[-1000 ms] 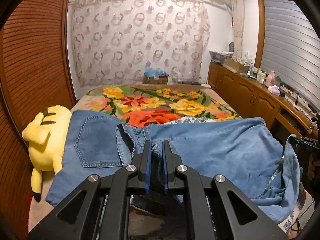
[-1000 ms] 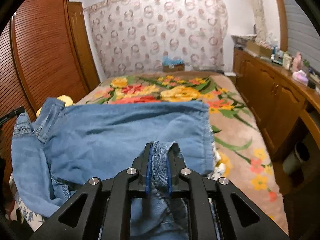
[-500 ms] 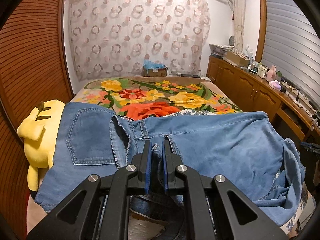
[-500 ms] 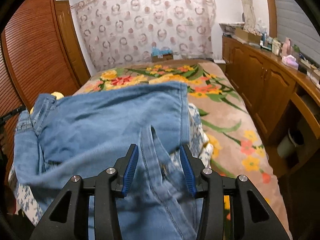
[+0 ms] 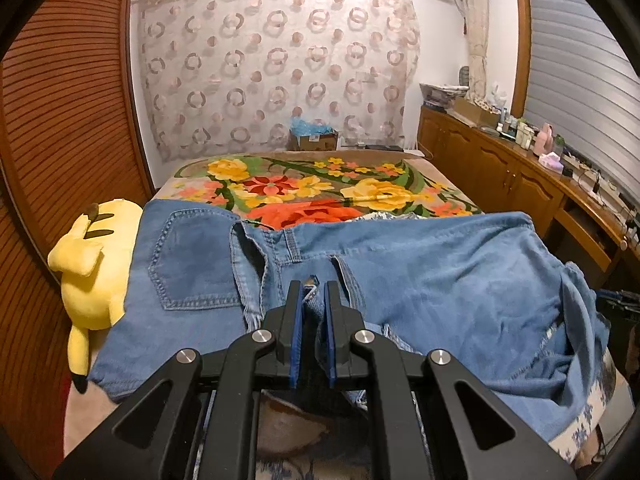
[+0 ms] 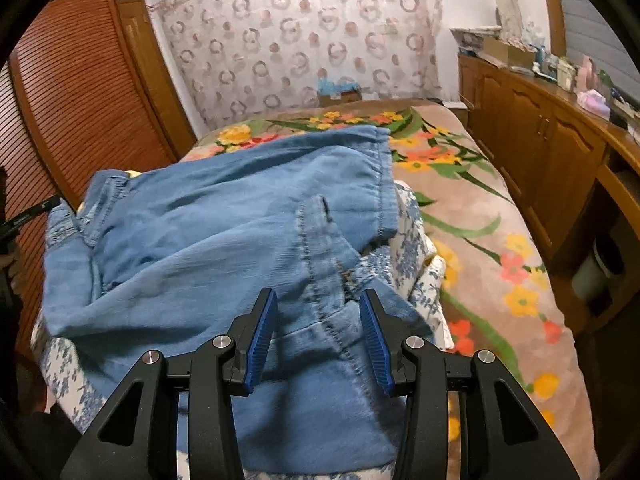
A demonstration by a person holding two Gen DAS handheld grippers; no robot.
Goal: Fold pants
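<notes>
Light blue denim pants (image 5: pixel 420 280) lie spread across the near end of a bed, back pocket at the left, a leg trailing off to the right. My left gripper (image 5: pixel 313 292) is shut on a pinch of denim at the waistband. In the right wrist view the pants (image 6: pixel 208 240) lie folded over, with a seamed leg end running toward me. My right gripper (image 6: pixel 318 316) is open just above that leg; the cloth lies below the blue pads (image 6: pixel 262 336) without being pinched.
A floral blanket (image 5: pixel 320 192) covers the bed. A yellow plush toy (image 5: pixel 96 264) lies at the bed's left edge beside wooden louvred doors (image 5: pixel 52 100). A wooden sideboard (image 6: pixel 536 136) with small items runs along the right. A blue-flowered white cloth (image 6: pixel 416 248) lies under the pants.
My right gripper let go of the pant leg end and opened; the cloth dropped onto the pile. It drew back slightly. The left gripper kept its pinch on the denim.
</notes>
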